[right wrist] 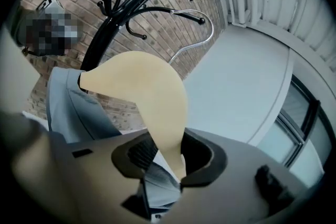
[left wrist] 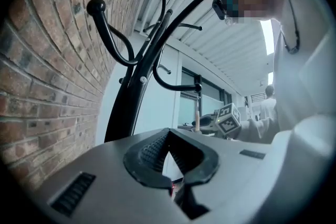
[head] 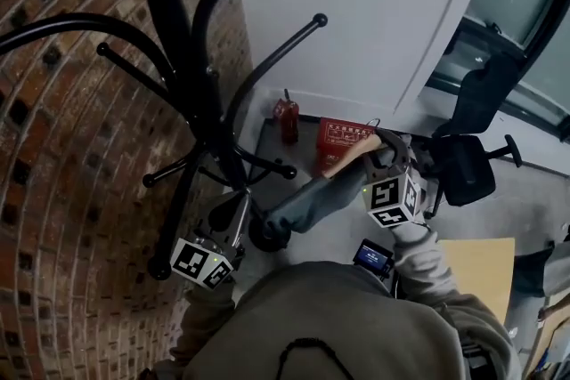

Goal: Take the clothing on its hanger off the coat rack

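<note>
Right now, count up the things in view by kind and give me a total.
Coat rack: 1
Hanger: 1
Garment: 1
Grippers: 2 (left gripper, right gripper)
Fire extinguisher: 1
Red box: 1
Chair: 1
Total: 8

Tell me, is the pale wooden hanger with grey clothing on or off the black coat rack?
Off, it seems: the right gripper holds the wooden hanger, its hook on no rack arm.
</note>
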Tool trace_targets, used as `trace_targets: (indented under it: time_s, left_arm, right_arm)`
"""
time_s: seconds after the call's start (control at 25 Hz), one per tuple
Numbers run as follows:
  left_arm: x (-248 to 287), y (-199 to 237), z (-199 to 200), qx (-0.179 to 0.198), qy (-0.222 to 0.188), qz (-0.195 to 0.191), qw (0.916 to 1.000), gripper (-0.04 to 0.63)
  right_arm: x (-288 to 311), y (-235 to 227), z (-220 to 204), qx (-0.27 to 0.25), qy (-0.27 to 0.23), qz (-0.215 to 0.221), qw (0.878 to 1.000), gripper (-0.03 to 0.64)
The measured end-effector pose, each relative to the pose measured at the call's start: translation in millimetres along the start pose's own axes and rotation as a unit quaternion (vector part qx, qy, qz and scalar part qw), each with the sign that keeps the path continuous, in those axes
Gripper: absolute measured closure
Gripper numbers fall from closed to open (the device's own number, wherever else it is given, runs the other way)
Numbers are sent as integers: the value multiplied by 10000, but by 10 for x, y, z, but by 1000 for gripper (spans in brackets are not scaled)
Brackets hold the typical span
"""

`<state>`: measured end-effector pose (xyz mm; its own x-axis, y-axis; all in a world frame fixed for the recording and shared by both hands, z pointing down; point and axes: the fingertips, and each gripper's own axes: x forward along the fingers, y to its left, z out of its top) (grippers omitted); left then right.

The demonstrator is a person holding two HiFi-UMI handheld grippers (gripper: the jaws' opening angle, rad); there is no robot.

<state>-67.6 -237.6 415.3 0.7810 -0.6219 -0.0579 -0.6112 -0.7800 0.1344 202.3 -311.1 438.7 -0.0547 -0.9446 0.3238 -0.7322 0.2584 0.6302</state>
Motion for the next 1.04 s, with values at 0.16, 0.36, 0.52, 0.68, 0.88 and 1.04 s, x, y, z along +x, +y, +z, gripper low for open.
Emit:
trace_targets:
  time_s: [0.16, 0.36, 0.52, 0.68, 0.88, 1.04]
  left_arm:
    - [61, 21, -62, -7, 65, -52, 10000, 589]
    - [94, 32, -60, -17, 74, -68, 9999, 589]
    - [85, 39, -52, -9, 64, -48, 10000, 589]
    - [78, 12, -58, -22, 65, -43, 10000, 589]
    - [70, -7, -57, -4, 59, -40, 10000, 589]
    - [62, -16, -59, -5, 63, -44, 10000, 589]
  right_arm:
    - [-34, -78, -265, 108, 238, -130, 9996, 491]
    - [-38, -76, -374, 99, 321, -161, 9993, 491]
    - [-38, -43, -362, 93, 291, -139, 9994, 491]
    - [-60, -33, -356, 168, 259, -94, 9995, 491]
    - [-62, -13, -309, 235, 186, -15, 9995, 491]
    - [-68, 25, -295, 272, 163, 54, 9995, 491]
